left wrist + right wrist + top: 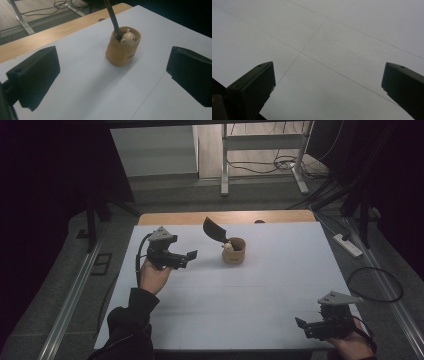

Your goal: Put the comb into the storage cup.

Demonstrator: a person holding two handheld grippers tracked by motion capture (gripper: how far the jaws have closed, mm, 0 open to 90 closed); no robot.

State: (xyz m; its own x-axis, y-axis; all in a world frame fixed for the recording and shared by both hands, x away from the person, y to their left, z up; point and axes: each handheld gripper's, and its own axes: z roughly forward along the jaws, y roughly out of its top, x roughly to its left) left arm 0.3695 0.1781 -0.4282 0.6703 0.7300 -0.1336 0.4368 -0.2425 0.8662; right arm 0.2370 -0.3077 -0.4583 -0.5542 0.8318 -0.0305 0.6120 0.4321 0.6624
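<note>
High view shows the left claw [191, 255], jaws apart, aimed at the tan cup [234, 251] holding a black spatula [216, 232], likely lining up a grasp.

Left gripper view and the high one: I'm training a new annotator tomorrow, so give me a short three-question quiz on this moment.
1. True or false: the left gripper is shut on the tan cup.
2. Multiple choice: what stands in the cup with the small bear-shaped figure? A) a red pen B) a dark spatula C) a metal fork
3. Short answer: which gripper is nearer the cup, and where is the other one?

Key
1. False: its jaws stand wide apart, short of the cup.
2. B; its handle leans out over the rim.
3. The left; the right gripper is open at the near right corner of the white table top.
</note>
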